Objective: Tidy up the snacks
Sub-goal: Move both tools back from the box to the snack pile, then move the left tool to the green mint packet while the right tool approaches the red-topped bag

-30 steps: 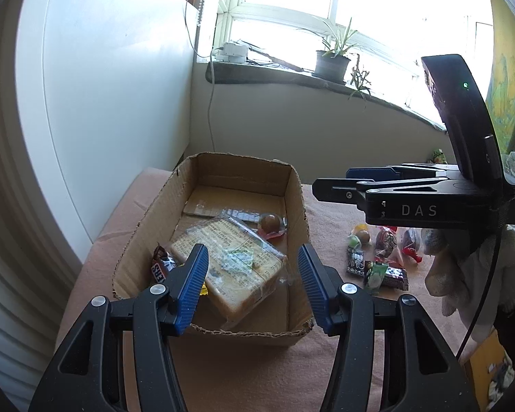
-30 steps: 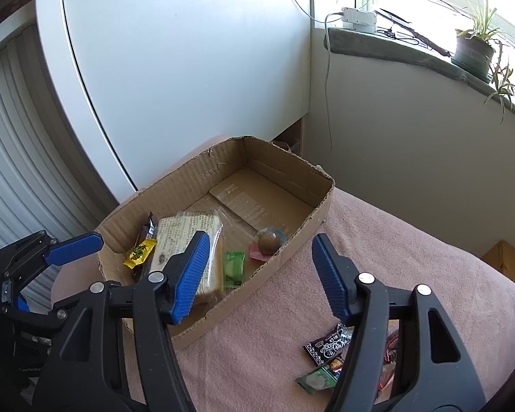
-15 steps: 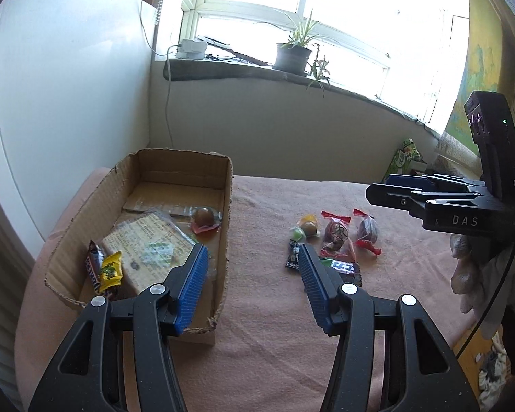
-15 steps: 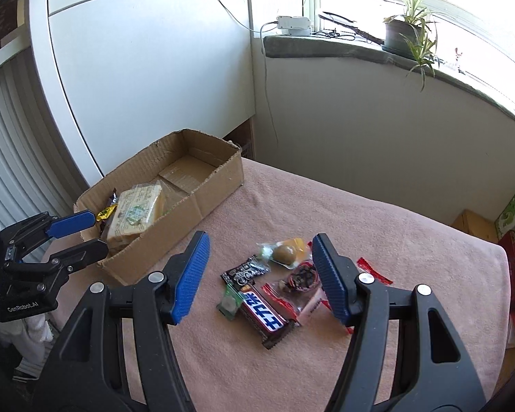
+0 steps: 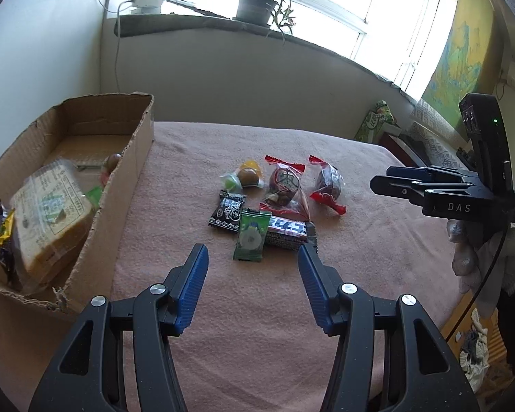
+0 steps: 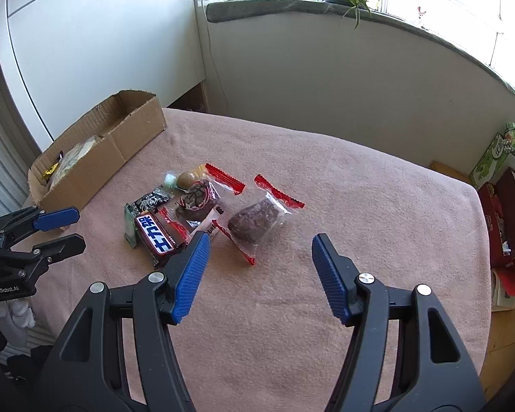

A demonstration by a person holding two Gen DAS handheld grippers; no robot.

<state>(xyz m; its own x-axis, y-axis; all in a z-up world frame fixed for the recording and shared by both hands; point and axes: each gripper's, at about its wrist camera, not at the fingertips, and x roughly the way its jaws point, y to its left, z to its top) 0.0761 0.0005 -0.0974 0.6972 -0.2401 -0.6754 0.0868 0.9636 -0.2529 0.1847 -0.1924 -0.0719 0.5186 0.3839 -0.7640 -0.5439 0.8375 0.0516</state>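
Snacks on pink cloth beside cardboard box

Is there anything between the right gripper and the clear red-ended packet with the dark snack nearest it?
Nothing visible. The right gripper is open above bare pink cloth, and the dark snack packet lies just ahead, between its fingers' line. The chocolate bar lies off to the left, touching neither.

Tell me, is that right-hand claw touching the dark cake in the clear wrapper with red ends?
Apart. In the right wrist view the right gripper is open and empty, and bare pink cloth shows between its blue fingertips and the wrapped cake.
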